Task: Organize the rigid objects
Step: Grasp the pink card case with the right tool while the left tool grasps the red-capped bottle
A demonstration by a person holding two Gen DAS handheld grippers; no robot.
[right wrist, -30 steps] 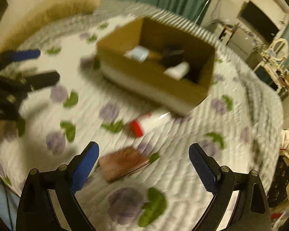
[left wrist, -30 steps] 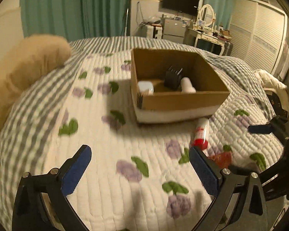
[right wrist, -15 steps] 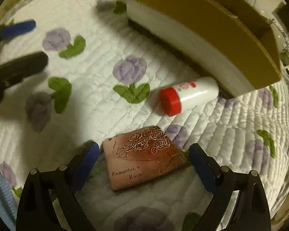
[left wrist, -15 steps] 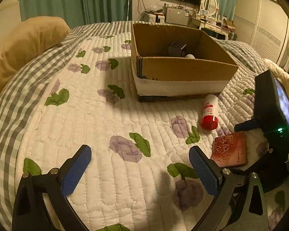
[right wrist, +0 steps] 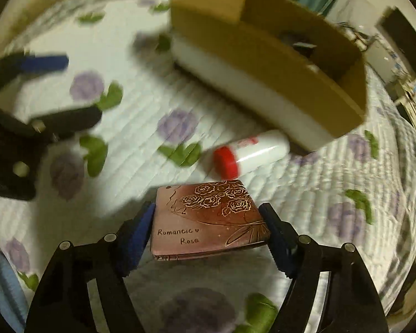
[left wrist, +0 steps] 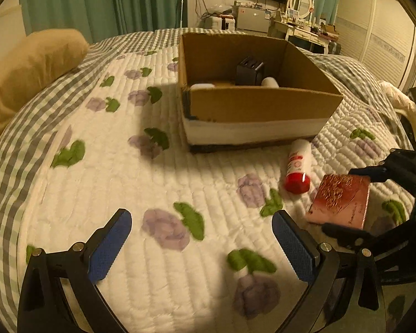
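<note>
My right gripper (right wrist: 208, 229) is shut on a flat red box (right wrist: 208, 219) printed with roses and "Romantic Rose", held a little above the quilt; the box also shows in the left wrist view (left wrist: 341, 198). A white bottle with a red cap (right wrist: 249, 152) lies on the quilt beside the open cardboard box (right wrist: 263, 63). In the left wrist view the bottle (left wrist: 298, 168) lies in front of the cardboard box (left wrist: 258, 105), which holds a black object (left wrist: 249, 70) and white items. My left gripper (left wrist: 201, 245) is open and empty above the quilt.
The floral quilt (left wrist: 124, 172) covers the bed. A tan pillow (left wrist: 27, 63) lies at the far left. Green curtains, a dresser with a mirror (left wrist: 299, 0) and a wardrobe stand beyond the bed. The left gripper (right wrist: 41, 88) shows at the left of the right wrist view.
My right gripper has closed its fingers on the red box and lifted it slightly. The left gripper has drifted a little and stayed open.
</note>
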